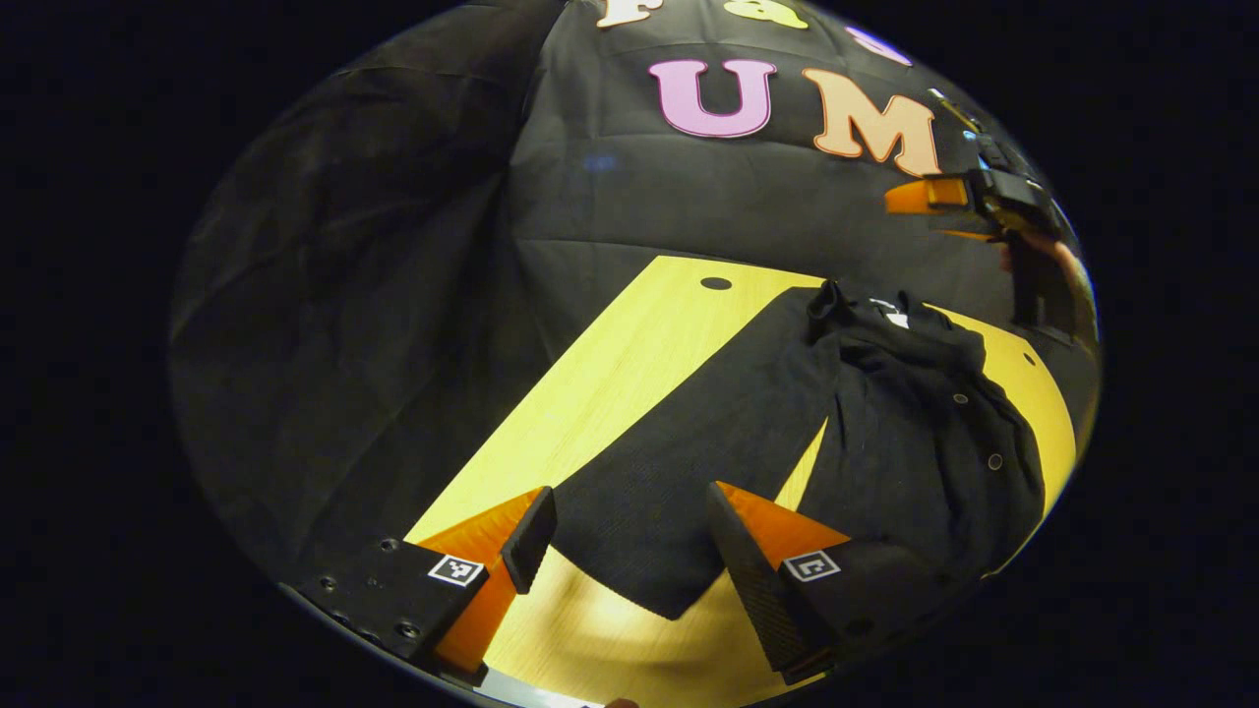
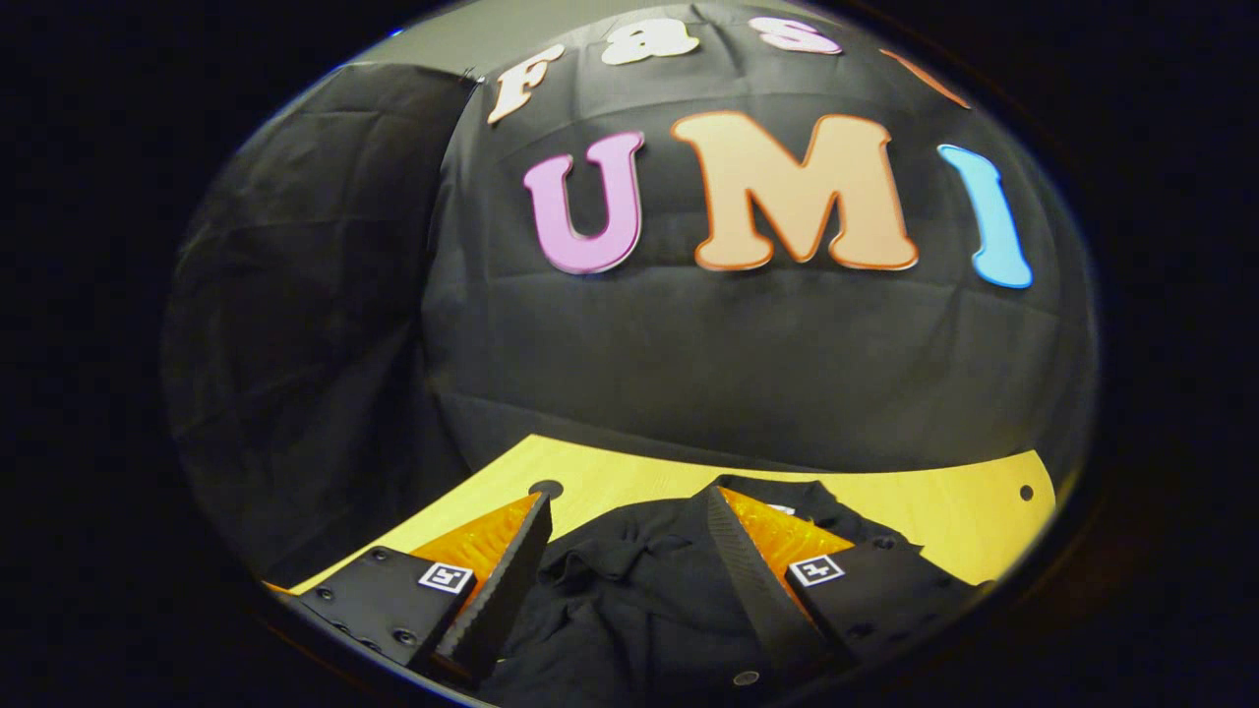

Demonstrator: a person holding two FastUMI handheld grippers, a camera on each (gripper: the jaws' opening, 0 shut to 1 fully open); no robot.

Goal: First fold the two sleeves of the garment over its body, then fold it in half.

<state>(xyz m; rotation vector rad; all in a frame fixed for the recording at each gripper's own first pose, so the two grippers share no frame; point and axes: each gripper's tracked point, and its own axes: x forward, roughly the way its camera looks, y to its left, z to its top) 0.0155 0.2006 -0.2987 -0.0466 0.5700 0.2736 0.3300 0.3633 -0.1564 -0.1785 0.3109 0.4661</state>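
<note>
A black buttoned cloth garment lies across the centre of the pale wooden tabletop. At lower centre of the left gripper view, the left gripper hangs spread apart above one sleeve. The right gripper, low in its view, gapes apart above the crumpled collar.

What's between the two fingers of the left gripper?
In the left gripper view, the left gripper is open, and the outstretched sleeve of the black shirt lies between its fingers, on the wooden table.

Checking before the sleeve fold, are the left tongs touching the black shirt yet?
Cannot tell. In the left gripper view the left tongs stand open astride the black shirt, but whether they hover or rest on it is unclear.
</note>
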